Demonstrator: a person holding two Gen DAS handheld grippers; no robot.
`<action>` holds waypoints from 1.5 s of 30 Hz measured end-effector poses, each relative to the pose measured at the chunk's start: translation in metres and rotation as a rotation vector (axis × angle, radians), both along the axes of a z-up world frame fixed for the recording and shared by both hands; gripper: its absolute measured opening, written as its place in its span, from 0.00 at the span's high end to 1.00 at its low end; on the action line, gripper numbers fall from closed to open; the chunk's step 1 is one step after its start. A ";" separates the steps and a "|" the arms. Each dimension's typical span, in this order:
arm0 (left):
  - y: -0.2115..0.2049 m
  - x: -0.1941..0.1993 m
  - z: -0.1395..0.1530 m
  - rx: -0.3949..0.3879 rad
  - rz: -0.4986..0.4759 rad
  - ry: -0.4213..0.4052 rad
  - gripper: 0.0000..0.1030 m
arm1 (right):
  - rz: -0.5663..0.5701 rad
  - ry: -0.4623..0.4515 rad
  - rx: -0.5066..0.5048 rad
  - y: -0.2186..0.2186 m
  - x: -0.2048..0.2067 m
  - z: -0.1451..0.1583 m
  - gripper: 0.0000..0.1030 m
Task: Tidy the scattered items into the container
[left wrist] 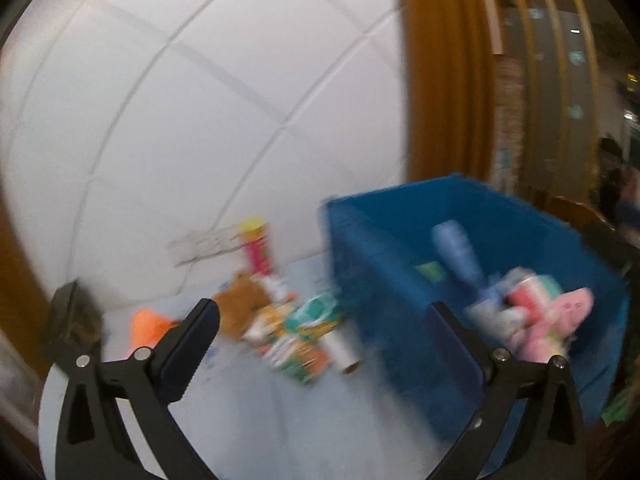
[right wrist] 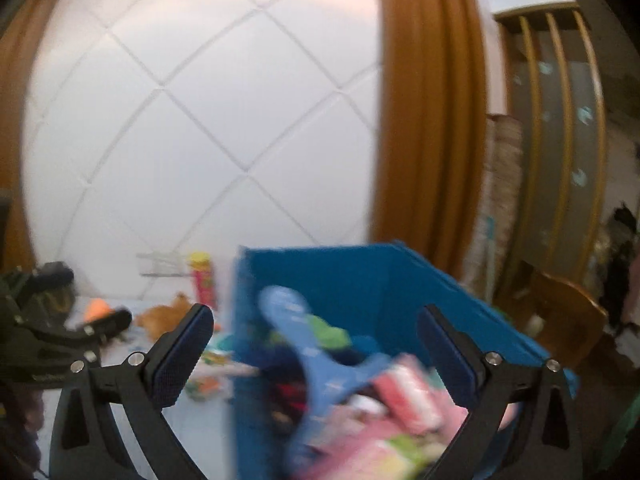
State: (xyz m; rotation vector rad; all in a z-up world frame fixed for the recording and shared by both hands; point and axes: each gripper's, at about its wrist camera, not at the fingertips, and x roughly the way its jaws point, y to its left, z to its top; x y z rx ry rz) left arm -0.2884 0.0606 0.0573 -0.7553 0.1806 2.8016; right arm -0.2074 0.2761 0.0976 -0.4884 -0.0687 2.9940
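Task judged partly done. Already inside the blue plastic crate [left wrist: 400, 264], ahead and right of the left hand-held gripper [left wrist: 326, 330]: a blue plastic bottle-like item [left wrist: 460, 256], a pink soft toy [left wrist: 560, 316], a red-and-white can-like item [left wrist: 528, 292] and something green [left wrist: 430, 270]; blurred, so no finer naming. Left to collect, on the pale surface [left wrist: 256, 408] ahead of the left hand-held gripper and just left of the crate: a tall red tube with a yellow lid [left wrist: 258, 246] standing upright, a brown furry toy [left wrist: 240, 304], an orange item [left wrist: 150, 326], a heap of green-and-orange snack packets [left wrist: 304, 332] and a white roll [left wrist: 342, 346] lying near the crate's wall.

Left hand-held gripper held above the surface, aimed at the heap, jaws spread wide and empty. Right hand-held gripper [right wrist: 316, 336] poised over the crate's near side, looking down into it, likewise spread wide with nothing between the pads. Same blue item directly ahead of it among the crate's contents; whether touching the pads, impossible to tell through the motion blur. Left hand-held gripper visible at the far left of the right view, low beside the scattered pile.
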 end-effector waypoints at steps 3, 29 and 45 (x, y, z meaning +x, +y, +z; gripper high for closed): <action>-0.072 -0.008 -0.022 -0.007 0.092 -0.042 0.00 | 0.080 0.015 -0.020 -0.060 -0.013 -0.002 0.00; -0.295 -0.172 -0.194 -0.064 0.358 -0.392 0.00 | 0.246 -0.458 -0.084 -0.255 -0.259 -0.164 0.00; -0.309 -0.314 -0.311 -0.092 0.331 -0.536 0.00 | 0.162 -0.680 -0.094 -0.316 -0.468 -0.300 0.00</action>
